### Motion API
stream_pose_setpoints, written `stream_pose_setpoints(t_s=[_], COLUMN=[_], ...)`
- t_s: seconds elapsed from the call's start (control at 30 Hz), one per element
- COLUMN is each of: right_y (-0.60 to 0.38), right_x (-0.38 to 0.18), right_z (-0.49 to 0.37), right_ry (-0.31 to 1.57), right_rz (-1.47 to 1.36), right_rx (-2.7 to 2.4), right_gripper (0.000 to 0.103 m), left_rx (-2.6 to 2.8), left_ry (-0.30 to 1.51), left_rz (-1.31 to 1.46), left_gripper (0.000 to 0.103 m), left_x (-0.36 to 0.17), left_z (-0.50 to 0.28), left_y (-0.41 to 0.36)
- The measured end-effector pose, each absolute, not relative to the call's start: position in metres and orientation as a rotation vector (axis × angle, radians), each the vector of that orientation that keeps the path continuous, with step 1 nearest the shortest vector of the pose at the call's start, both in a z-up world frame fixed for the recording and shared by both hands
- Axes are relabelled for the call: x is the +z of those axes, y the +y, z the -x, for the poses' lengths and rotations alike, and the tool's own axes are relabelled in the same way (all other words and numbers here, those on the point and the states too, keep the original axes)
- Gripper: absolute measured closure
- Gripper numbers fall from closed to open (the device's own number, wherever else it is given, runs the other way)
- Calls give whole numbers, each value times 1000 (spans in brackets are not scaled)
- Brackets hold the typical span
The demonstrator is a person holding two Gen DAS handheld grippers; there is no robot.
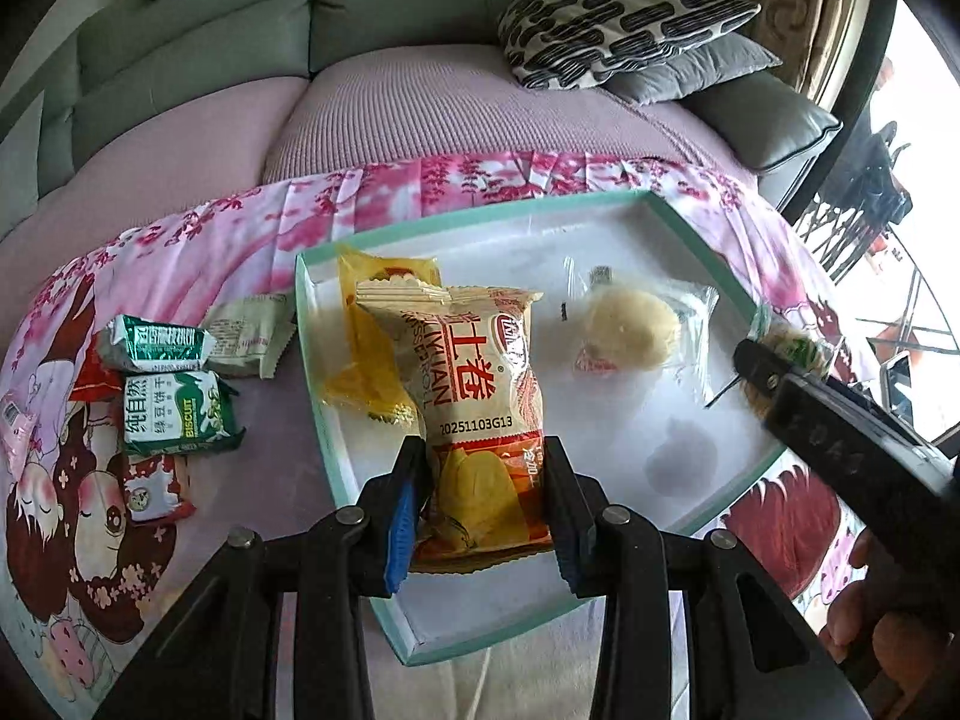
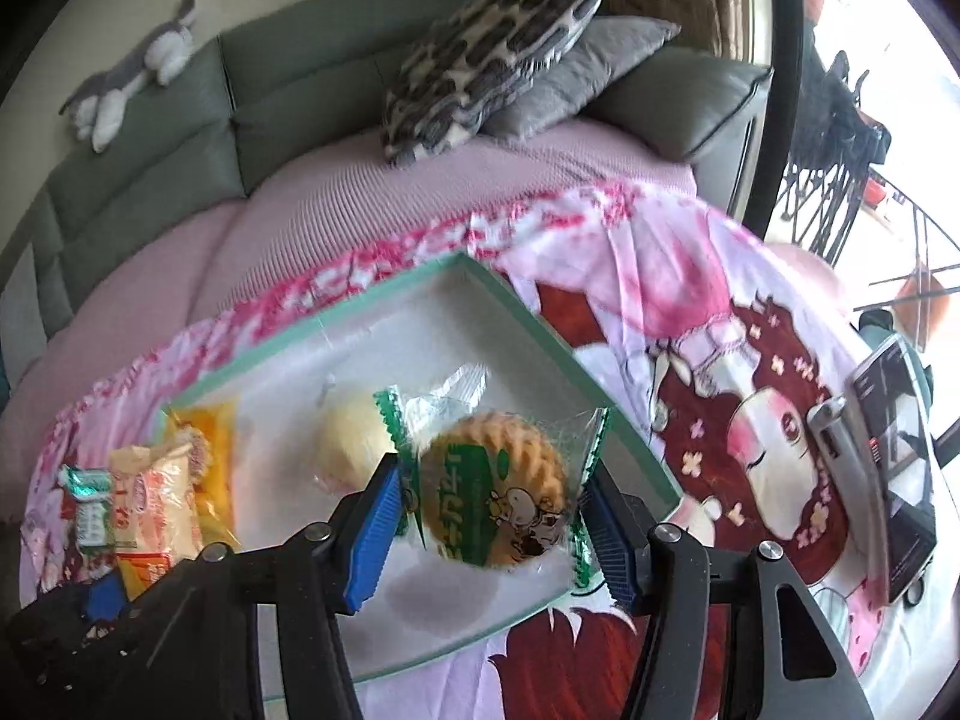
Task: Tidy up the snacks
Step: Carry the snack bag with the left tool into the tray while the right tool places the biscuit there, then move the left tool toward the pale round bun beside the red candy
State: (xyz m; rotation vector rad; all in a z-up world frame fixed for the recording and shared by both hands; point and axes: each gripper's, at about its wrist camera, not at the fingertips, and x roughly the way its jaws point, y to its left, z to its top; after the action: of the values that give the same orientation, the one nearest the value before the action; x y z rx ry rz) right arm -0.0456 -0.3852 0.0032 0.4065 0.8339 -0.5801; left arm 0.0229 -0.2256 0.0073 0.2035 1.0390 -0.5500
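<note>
My left gripper (image 1: 485,456) is shut on a beige and red Swiss roll packet (image 1: 480,372), held upright over the left part of a white tray with a teal rim (image 1: 480,213). In the tray lie a yellow packet (image 1: 360,372) and a pale round cake in clear wrap (image 1: 636,327). My right gripper (image 2: 489,516) is shut on a round golden cake in a clear wrapper with green edges (image 2: 492,498), over the tray's right half (image 2: 540,324). One finger (image 1: 759,363) of the right gripper shows at the tray's right edge.
Two green biscuit packets (image 1: 180,414), a beige packet (image 1: 252,336) and a small red and white packet (image 1: 156,489) lie on the pink cartoon cloth left of the tray. A phone on a stand (image 2: 894,468) sits at the right. A sofa with cushions (image 1: 618,18) lies behind.
</note>
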Motion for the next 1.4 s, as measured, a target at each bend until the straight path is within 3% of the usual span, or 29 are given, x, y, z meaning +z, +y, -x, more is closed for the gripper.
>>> stream_pose_setpoints(t_s=[0.07, 0.13, 0.43, 0.47, 0.53, 0.6, 0.63, 0.77, 0.83, 1.17, 1.4], right_y=[-385, -384, -382, -381, -379, -378, -377, -370, -367, -359, -353], right_x=[-4, -6, -4, -3, -3, -2, -1, 2, 1, 8, 18], right_z=[43, 42, 40, 40, 38, 37, 36, 33, 32, 28, 27], right_ry=[866, 880, 878, 878, 878, 876, 875, 873, 879, 854, 812], right_rz=[-402, -399, -390, -388, -379, -361, -349, -308, -295, -280, -312], right_rx=[-581, -582, -578, -578, -580, -588, -593, -582, -581, -553, -498], right_gripper=[41, 41, 39, 37, 28, 6, 3, 0, 0, 0, 0], left_rx=[-548, -537, -502, -495, -474, -433, -414, -342, -301, -219, -156], left_ry=[1041, 1036, 1021, 1019, 1015, 1009, 1004, 983, 978, 987, 990], left_rz=[-207, -212, -193, -189, -178, -166, -161, -147, -138, -87, -112], left_gripper=[59, 44, 42, 41, 30, 22, 19, 14, 6, 5, 5], left_x=[6, 5, 10, 11, 12, 11, 11, 9, 7, -2, 21], left_z=[-23, -22, -27, -28, -30, -34, -36, -43, -47, -52, -45], left_y=[-228, -228, -216, -214, -208, -201, -198, -182, -175, -142, -125])
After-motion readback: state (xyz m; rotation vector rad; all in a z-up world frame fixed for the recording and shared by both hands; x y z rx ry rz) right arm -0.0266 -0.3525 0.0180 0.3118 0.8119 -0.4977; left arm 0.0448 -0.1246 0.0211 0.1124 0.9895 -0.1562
